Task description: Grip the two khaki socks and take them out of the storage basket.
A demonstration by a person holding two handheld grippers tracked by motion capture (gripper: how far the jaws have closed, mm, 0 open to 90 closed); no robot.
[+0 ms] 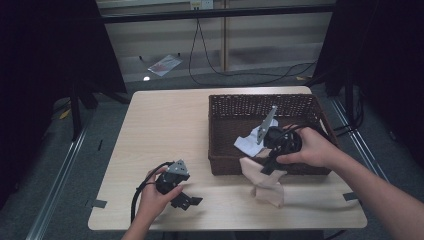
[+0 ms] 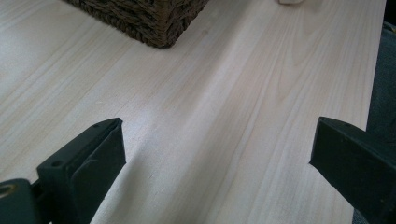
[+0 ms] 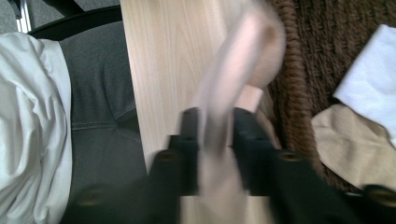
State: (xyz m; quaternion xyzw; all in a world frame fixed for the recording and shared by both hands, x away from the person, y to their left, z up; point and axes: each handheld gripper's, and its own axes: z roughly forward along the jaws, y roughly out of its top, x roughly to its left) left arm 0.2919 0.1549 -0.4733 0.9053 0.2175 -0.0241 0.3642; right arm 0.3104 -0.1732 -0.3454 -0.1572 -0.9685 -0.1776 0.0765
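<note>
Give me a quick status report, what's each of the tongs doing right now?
Left tongs open, low over the table. Right tongs shut on beige cloth at the wicker basket front rim. White cloth in basket.

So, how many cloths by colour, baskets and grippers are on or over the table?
Pink cloth: 1
Beige cloth: 1
White cloth: 1
Basket: 1
Grippers: 2, left gripper, right gripper
Total: 6

Left claw point(image 2: 217, 149) gapes; right claw point(image 3: 215, 135) is clamped.
</note>
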